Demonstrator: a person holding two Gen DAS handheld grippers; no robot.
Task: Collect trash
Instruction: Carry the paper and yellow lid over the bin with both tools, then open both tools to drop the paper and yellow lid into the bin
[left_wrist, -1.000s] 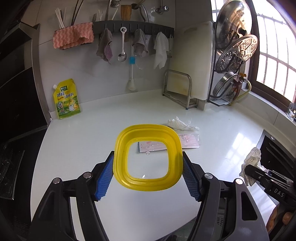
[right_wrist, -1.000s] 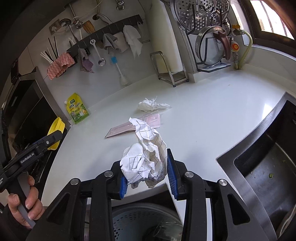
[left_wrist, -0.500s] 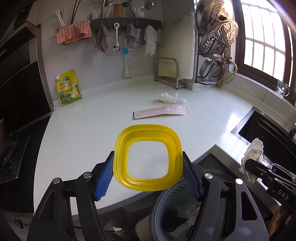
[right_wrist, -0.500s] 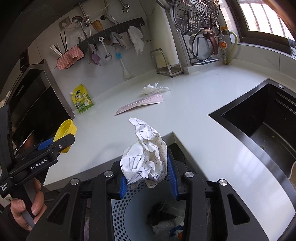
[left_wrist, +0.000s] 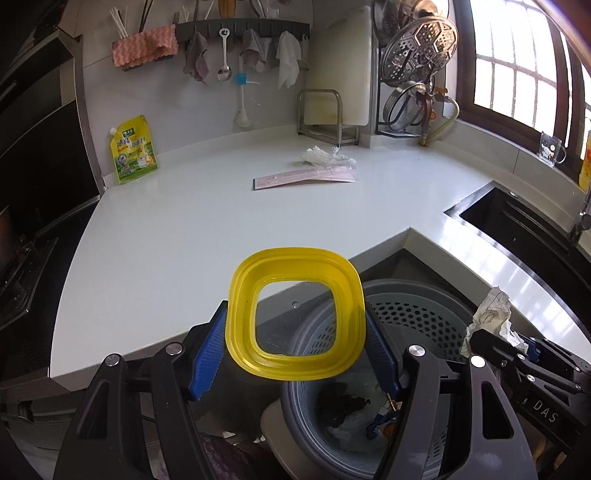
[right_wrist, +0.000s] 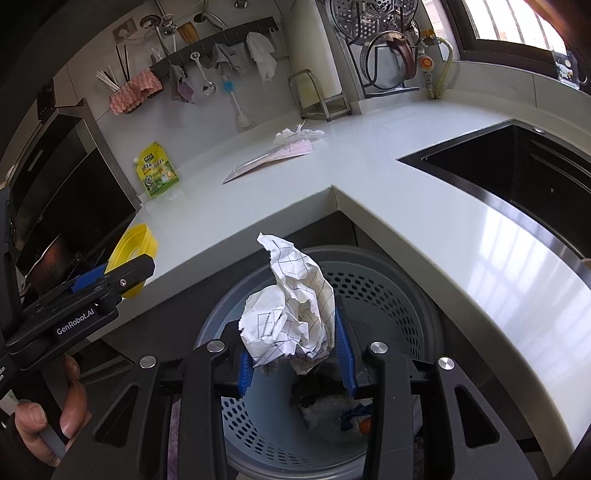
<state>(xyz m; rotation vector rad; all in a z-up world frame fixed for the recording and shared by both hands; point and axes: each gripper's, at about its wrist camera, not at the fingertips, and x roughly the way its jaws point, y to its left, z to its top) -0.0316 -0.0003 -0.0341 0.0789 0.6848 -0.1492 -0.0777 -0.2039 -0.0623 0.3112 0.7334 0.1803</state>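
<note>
Trash is what we are carrying in both claws: the left gripper (left_wrist: 295, 345) is clamped across a yellow plastic ring lid (left_wrist: 295, 314), and the right gripper (right_wrist: 293, 356) is clamped on a crumpled checked paper ball (right_wrist: 291, 317), its blue pads pressing both sides. A second ago we were looking across the white counter (left_wrist: 184, 229) with the bin barely showing; now both claws are hanging past the counter's edge and the grey perforated bin (right_wrist: 391, 295) is filling the lower part of both views. We are judging that the carry is nearly over and the drop is the step in hand. The paper ball is sitting over the bin's mouth, so letting go should land it inside. The yellow lid is sitting over the bin's near-left rim, partly over the counter edge, so we are thinking it wants a little more travel toward the middle before release.

Inside the bin we are seeing dark scraps and clear wrapping already lying at the bottom. Still waiting on the counter are a crumpled white tissue (left_wrist: 319, 155) and, just beside it, a flat pink packet (left_wrist: 306, 178), so the task is not finished. A yellow-green pouch (left_wrist: 133, 155) is leaning against the wall, and the sink (right_wrist: 517, 177) is lying off to the right. Nothing is blocking the bin's mouth, though the two claws are close together over it.
</note>
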